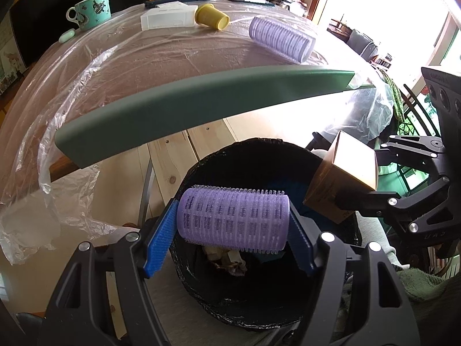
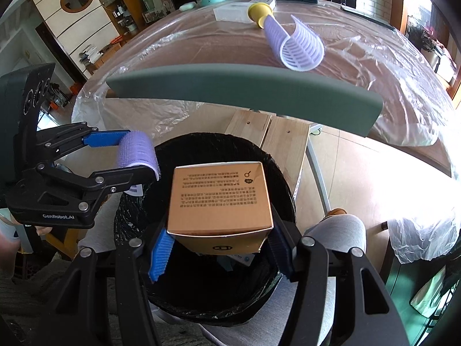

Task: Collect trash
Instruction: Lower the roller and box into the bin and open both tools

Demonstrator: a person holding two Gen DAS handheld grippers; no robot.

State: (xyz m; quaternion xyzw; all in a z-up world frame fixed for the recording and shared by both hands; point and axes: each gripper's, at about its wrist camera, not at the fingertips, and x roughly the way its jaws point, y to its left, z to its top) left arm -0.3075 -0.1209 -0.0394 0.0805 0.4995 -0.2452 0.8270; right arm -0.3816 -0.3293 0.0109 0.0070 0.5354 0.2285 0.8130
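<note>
My left gripper [image 1: 232, 216] is shut on a purple hair roller [image 1: 233, 222], gripped at both ends and held sideways over the black-lined bin [image 1: 253, 145]. Crumpled trash [image 1: 227, 262] lies at the bin's bottom. My right gripper [image 2: 220, 232] is shut on a brown cardboard box [image 2: 220, 199] with printed text, right above the same bin [image 2: 201, 294]. Each view shows the other gripper: the left gripper [image 2: 135, 155] with the roller [image 2: 137, 150] at the bin's left rim, the right gripper [image 1: 350, 201] with the box [image 1: 343, 178] at its right rim.
Beyond the bin stands a table under clear plastic sheeting [image 1: 161, 57] with a green edge guard [image 1: 201, 106]. On it lie another purple roller [image 2: 299, 46], a tipped yellow cup [image 1: 211, 16], a white box [image 1: 167, 17] and a teal mug [image 1: 92, 10]. A person's knee [image 2: 337, 230] is beside the bin.
</note>
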